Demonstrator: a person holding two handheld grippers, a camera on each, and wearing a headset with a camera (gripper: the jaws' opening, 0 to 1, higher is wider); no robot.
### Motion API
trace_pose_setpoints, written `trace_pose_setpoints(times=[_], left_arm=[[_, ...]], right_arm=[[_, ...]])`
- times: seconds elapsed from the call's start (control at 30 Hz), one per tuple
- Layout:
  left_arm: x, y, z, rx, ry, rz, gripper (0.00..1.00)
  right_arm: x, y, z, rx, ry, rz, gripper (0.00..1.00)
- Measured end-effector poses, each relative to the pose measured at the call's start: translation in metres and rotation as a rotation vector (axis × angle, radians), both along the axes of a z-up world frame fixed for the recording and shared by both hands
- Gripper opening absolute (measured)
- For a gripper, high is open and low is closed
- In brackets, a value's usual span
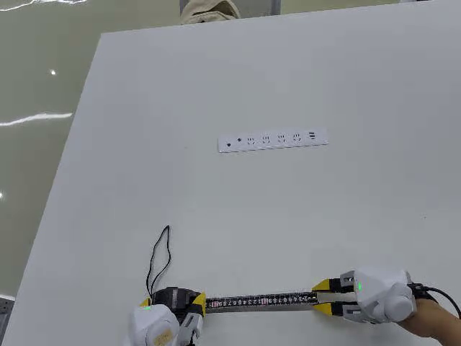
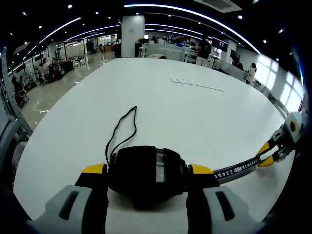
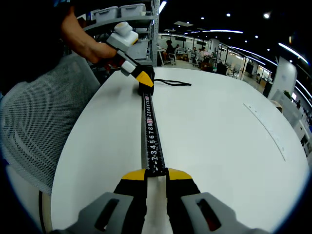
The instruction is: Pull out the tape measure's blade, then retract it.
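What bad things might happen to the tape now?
1. The right gripper pinches the blade only at its tip. If it slips, the stretched blade may whip back toward the case.
2. The left gripper clamps the rounded case by its sides, so a harder tug might twist it loose.
3. The strap lies loose beside the case and might snag.

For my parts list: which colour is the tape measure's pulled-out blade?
The flat blade is black with white numerals, clearest in the right gripper view.
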State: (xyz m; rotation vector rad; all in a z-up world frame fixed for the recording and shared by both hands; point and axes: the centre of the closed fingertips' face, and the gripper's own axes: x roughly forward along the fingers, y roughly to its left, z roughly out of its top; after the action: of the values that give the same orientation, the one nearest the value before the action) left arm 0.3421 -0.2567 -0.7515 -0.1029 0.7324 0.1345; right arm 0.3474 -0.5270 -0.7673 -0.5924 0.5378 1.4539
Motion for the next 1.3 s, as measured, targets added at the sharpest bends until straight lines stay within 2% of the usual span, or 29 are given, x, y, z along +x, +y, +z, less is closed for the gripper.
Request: trace_pose_setpoints(times=[0.33, 0.47, 1.3], left_arm=[[0.0, 0.0, -0.002, -0.008, 0.002, -0.001, 0.62], [0.0, 0.001, -0.001, -0.022, 0.013, 0.002, 0.62], [0.0, 0.002, 0.0, -0.051, 0.002, -0.001, 0.62]], right_arm=[[0.0, 0.003, 0.003, 0.001, -0.003, 0.004, 0.13], [0.0, 0.005, 0.003, 0.001, -0.006, 0.008, 0.13], [0.003, 0.019, 0.008, 0.009, -0.012, 0.019, 0.13]])
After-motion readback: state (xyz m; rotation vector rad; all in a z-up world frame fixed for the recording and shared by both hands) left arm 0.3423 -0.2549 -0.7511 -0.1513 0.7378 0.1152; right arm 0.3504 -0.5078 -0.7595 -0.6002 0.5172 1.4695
